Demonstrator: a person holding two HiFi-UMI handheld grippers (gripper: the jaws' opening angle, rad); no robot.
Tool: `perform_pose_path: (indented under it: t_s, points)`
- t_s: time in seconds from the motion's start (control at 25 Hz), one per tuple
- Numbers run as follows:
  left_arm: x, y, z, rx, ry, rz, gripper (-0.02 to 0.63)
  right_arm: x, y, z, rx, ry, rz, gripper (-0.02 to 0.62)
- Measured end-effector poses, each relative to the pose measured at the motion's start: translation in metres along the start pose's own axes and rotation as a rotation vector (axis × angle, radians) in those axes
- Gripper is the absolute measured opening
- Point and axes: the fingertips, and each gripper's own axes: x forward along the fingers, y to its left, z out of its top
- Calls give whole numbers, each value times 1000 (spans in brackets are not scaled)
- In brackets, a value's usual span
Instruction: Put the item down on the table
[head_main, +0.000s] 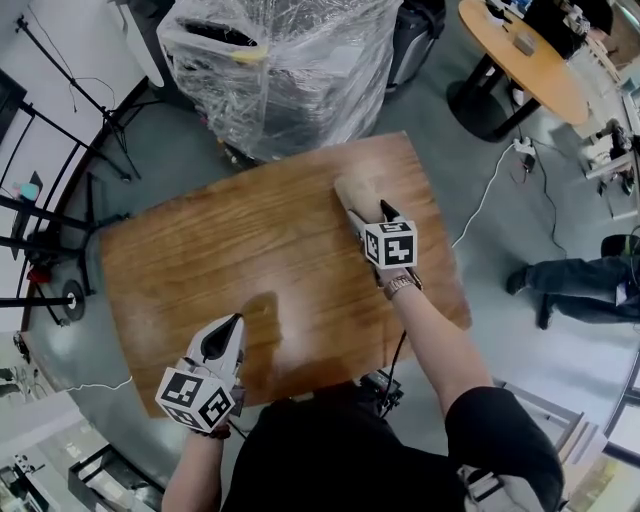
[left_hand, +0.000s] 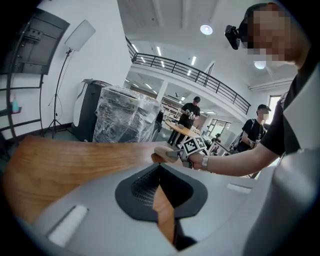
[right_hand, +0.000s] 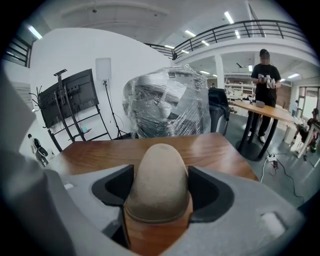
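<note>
Pinching the tan rounded item (right_hand: 157, 187) between its jaws, the right gripper (head_main: 358, 212) holds it low over the far part of the wooden table (head_main: 200, 260), so I judge the release is not yet done, while the left gripper (head_main: 232, 330) hangs empty with its jaws pressed together.

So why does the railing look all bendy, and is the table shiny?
Left gripper view: the wide lens curves the balcony railing and blacks out the corners. Head view: a pale sheen lies on the table at its far end, and the beige item looks smeary. Right gripper view: that item is sharp up close.
</note>
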Motion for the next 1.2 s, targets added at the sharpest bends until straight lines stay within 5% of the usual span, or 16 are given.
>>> perform_pose_path:
  t_s: [0.72,1.2]
  points:
    - [-8,5,-13,-5,-2,-2,11,10,2,-26,-30,54,-37,330]
    - [-19,-9,-11,32,-22,-64,11,-37,10,-18,-11,-13,-69,330]
